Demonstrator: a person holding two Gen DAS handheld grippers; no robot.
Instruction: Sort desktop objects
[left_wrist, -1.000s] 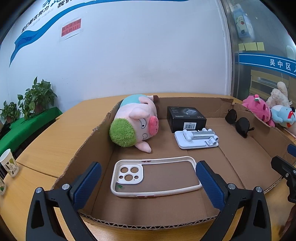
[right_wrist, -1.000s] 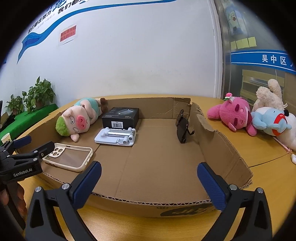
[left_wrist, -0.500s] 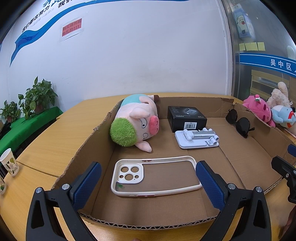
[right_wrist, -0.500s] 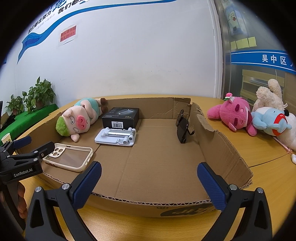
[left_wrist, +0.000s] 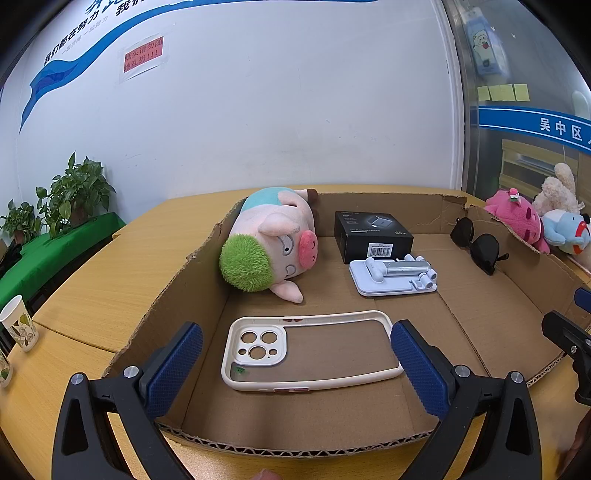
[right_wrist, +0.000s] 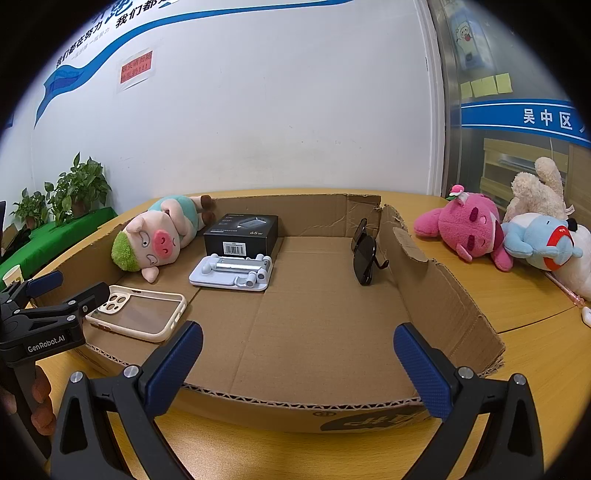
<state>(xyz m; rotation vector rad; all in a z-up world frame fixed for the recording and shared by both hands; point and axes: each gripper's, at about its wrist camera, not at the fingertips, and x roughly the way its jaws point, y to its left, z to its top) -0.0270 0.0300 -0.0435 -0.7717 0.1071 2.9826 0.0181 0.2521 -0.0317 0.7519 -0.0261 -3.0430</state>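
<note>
A shallow cardboard tray (left_wrist: 173, 295) (right_wrist: 443, 295) holds a cream phone case (left_wrist: 310, 350) (right_wrist: 140, 314), a pig plush with green hair (left_wrist: 269, 243) (right_wrist: 155, 240), a black box (left_wrist: 373, 232) (right_wrist: 243, 232), a white phone stand (left_wrist: 391, 277) (right_wrist: 232, 273) and black sunglasses (left_wrist: 476, 243) (right_wrist: 365, 254). My left gripper (left_wrist: 295, 369) is open and empty just before the phone case. My right gripper (right_wrist: 297, 369) is open and empty at the tray's front edge.
Pink, blue and beige plush toys (right_wrist: 472, 229) lie on the wooden table right of the tray. A paper cup (left_wrist: 18, 328) stands at the far left. Potted plants (left_wrist: 74, 192) stand on a green surface by the wall.
</note>
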